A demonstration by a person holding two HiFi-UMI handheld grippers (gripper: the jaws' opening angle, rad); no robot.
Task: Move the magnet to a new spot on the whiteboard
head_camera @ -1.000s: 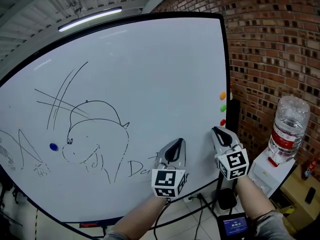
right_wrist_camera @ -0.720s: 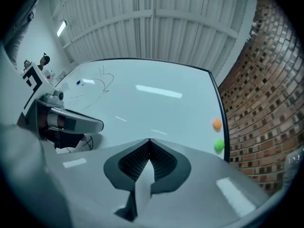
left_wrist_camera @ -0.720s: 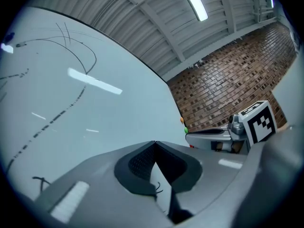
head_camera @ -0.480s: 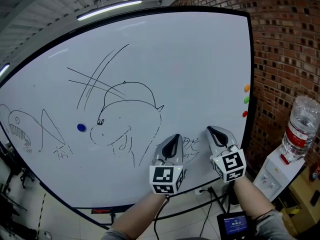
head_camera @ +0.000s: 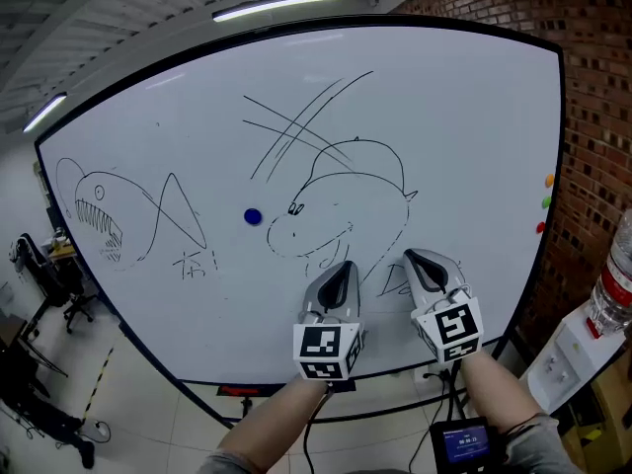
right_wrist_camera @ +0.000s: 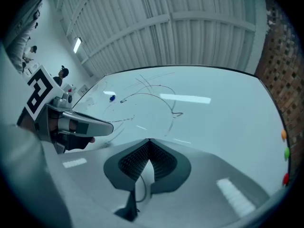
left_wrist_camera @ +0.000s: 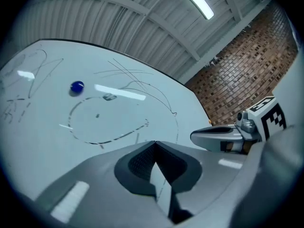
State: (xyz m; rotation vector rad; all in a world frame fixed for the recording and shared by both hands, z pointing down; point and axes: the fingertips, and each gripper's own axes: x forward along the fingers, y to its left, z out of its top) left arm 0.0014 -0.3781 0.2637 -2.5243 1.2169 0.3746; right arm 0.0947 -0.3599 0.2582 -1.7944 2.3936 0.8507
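The round blue magnet (head_camera: 253, 216) sits on the big white whiteboard (head_camera: 464, 126), left of my left gripper (head_camera: 343, 271) and right gripper (head_camera: 420, 260), which I hold side by side near its lower edge. Three small round magnets (head_camera: 546, 203) line its right edge.

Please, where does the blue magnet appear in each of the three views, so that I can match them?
Head view: the blue magnet sits left of centre on the whiteboard.
Left gripper view: upper left.
Right gripper view: small, left of centre, in the upper half.
Shared landmark: the drawn animal head, just right of the magnet in every view.
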